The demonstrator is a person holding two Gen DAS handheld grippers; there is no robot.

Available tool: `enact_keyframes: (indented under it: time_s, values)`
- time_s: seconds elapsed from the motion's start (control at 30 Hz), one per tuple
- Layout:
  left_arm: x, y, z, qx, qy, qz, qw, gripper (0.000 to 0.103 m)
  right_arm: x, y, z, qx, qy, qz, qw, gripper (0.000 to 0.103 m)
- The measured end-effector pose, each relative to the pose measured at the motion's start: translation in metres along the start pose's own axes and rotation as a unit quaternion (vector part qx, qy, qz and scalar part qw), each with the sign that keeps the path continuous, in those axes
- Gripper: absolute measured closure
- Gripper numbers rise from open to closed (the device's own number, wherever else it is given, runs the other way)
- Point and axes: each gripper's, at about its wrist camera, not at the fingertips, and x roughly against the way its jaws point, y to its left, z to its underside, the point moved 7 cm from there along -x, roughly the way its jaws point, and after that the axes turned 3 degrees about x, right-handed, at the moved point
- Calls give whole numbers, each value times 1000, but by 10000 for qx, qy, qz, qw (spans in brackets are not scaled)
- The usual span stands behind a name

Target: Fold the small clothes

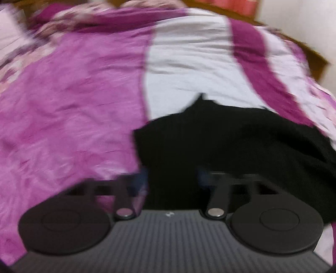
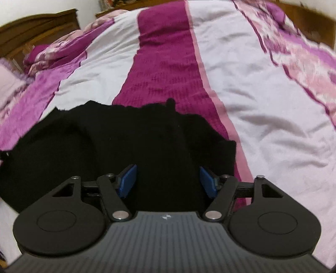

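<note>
A small black garment lies rumpled on a bed with a purple, magenta and white striped cover. In the blurred left wrist view my left gripper is open, its blue pads apart over the garment's left edge. In the right wrist view the same black garment lies on the striped cover. My right gripper is open with its blue pads wide apart just above the cloth's right part. Neither gripper holds anything.
A dark wooden headboard stands at the far left of the right wrist view, with floral pillows before it. A wooden bed frame edge and a pale wall show at the right of the left wrist view.
</note>
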Motion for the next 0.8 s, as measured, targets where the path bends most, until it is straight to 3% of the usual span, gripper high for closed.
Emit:
enact_keyframes:
  time_s: [0.1, 0.17, 0.23, 0.33, 0.47, 0.57, 0.67, 0.73, 0.8]
  values:
    - [12, -5, -2, -375, -264, 92, 9989, 89, 5, -5, 1, -93, -230, 142, 9996, 88]
    - [22, -2, -1, -364, -326, 294, 9984, 90, 16, -15, -4, -351, -420, 102, 9984, 100]
    - [35, 2, -3, -254, -460, 682, 9963, 90, 26, -25, -14, -464, -703, 190, 9963, 100]
    - [47, 12, -2, -118, -443, 882, 9950, 92, 29, -39, -25, -648, -870, 321, 9936, 100]
    - [43, 28, 6, 41, -214, 751, 9969, 97, 14, -56, -30, -825, -804, 803, 9901, 101]
    - [31, 39, 14, 349, 114, 793, 9962, 93, 2, -71, -23, -1018, -482, 1286, 9853, 99]
    - [29, 42, 12, 538, 167, 878, 9945, 92, 3, -71, -20, -1123, -425, 1125, 9864, 97]
    - [34, 40, 6, 569, 89, 949, 9938, 91, 12, -62, -19, -944, -525, 915, 9899, 85]
    - [39, 38, 0, 569, -102, 903, 9942, 87, 22, -55, -13, -812, -579, 820, 9916, 56]
